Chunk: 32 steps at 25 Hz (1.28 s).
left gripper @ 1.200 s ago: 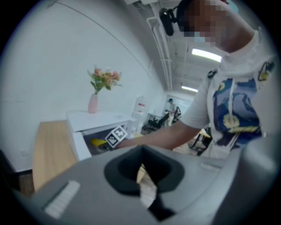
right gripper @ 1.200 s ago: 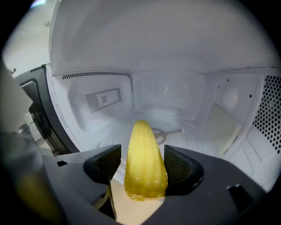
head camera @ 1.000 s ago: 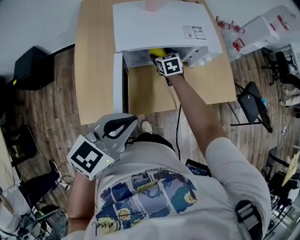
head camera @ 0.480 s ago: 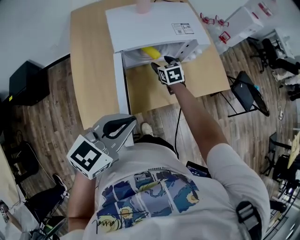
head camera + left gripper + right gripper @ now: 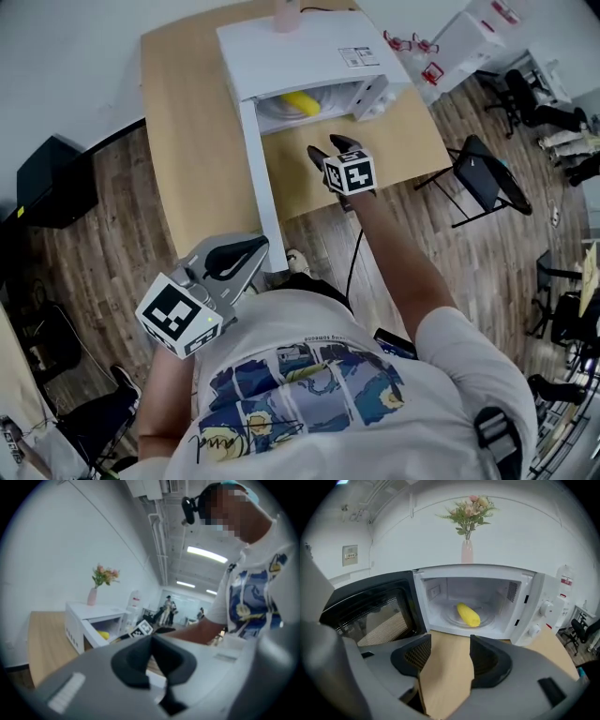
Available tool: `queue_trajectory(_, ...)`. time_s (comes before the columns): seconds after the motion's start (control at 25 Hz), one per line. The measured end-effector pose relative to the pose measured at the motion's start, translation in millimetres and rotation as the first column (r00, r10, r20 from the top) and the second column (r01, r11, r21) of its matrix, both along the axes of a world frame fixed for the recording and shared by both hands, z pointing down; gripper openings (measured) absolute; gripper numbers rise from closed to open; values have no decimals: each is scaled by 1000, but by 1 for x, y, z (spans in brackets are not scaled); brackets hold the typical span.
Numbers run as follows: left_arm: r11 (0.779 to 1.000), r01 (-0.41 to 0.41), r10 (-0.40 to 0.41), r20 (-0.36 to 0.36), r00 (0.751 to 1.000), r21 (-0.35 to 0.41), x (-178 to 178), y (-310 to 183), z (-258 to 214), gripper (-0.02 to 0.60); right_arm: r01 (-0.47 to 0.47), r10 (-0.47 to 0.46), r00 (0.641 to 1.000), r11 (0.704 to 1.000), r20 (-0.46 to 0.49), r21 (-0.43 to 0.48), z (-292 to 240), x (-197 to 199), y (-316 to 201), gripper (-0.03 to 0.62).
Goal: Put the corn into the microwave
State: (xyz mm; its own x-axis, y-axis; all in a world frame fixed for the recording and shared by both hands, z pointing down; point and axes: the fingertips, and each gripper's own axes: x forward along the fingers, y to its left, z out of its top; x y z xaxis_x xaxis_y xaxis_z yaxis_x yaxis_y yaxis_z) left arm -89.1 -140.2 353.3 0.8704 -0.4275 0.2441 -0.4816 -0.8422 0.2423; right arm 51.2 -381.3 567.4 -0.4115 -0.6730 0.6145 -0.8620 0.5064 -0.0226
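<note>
The yellow corn (image 5: 468, 614) lies on the glass plate inside the white microwave (image 5: 543, 606), whose door (image 5: 370, 611) stands wide open to the left. In the head view the corn (image 5: 300, 101) shows in the cavity under the microwave's top (image 5: 309, 52). My right gripper (image 5: 450, 656) is open and holds nothing; it hovers over the wooden table (image 5: 187, 141), a short way in front of the opening. That right gripper (image 5: 326, 150) points at the cavity. My left gripper (image 5: 255, 247) is shut and held back near the person's chest.
A pink vase of flowers (image 5: 467, 550) stands on top of the microwave. The open door (image 5: 258, 169) juts out towards the table's front edge. On the floor are a black box (image 5: 52, 183) at the left and a black stand (image 5: 487, 183) at the right.
My right gripper has drawn back out of the microwave's opening towards the person, leaving the corn inside. The left gripper has stayed put.
</note>
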Motion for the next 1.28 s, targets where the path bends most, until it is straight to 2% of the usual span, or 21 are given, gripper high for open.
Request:
queue_trajectory(0.36, 1000, -10, 10, -16, 1000, 9, -38, 40, 4, 9, -23, 22, 1000, 998, 20, 58, -38, -11, 76, 152)
queue_trajectory(0.64, 1000, -11, 10, -42, 999, -18, -68, 68, 17, 9, -75, 70, 995, 994, 71, 79, -65, -25, 137, 44)
queue_trajectory(0.96, 999, -15, 16, 14, 1000, -37, -95, 94, 46, 9, -110, 104, 985, 993, 134, 32, -73, -42, 215, 17)
queue_trajectory(1.28, 998, -46, 46, 3, 999, -41, -100, 103, 50, 9, -99, 89, 984, 993, 156, 58, -94, -54, 254, 11)
